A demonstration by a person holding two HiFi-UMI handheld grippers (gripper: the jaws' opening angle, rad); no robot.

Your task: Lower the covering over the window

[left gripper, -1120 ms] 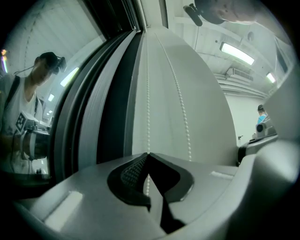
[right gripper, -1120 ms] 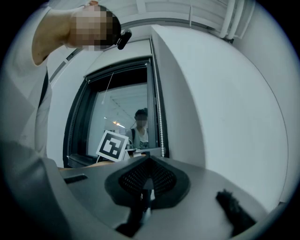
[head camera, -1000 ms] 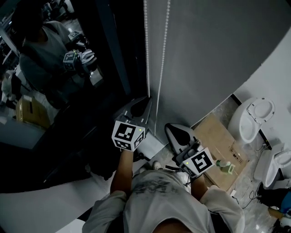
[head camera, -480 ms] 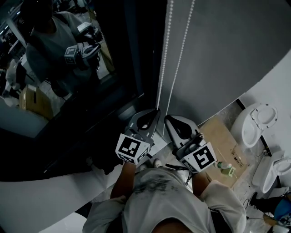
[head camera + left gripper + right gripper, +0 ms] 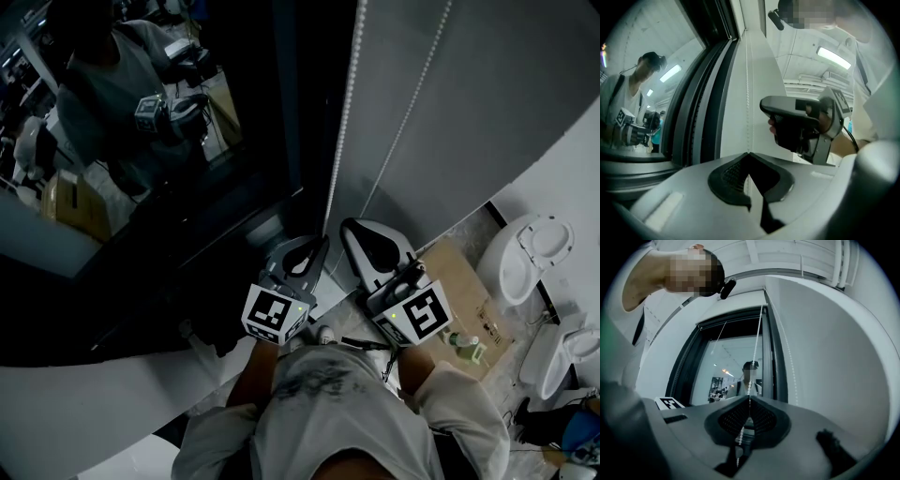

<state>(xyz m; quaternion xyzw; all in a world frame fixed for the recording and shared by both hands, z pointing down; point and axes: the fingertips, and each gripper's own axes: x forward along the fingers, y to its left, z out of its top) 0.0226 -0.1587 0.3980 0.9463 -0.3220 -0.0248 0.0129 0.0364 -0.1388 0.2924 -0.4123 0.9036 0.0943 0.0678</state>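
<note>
Dim room beside a tall dark window (image 5: 187, 141), seen from above, over our own shoulders. Closest to us, our two hands hold grippers side by side. Our left gripper (image 5: 322, 242) has its jaws pinched together on one strand of the white bead chain (image 5: 344, 122). Our right gripper (image 5: 351, 228), just beside it, is clamped on the other strand (image 5: 412, 98). Both strands run up past the window frame and the grey wall (image 5: 506, 94) and out of view.

We cannot see the blind anywhere. The glass is uncovered and mirrors us, so we judge the lowering has hardly begun. Next, we think, one gripper must let go, since holding both sides of the loop would lock it. The other must then draw its strand straight down. Nothing blocks the chain.

Farther off, on the floor (image 5: 459, 225), lie a sheet of cardboard (image 5: 459, 281), a small green bottle (image 5: 464, 342) and two white toilet bowls (image 5: 525, 248), well apart from the chain.
</note>
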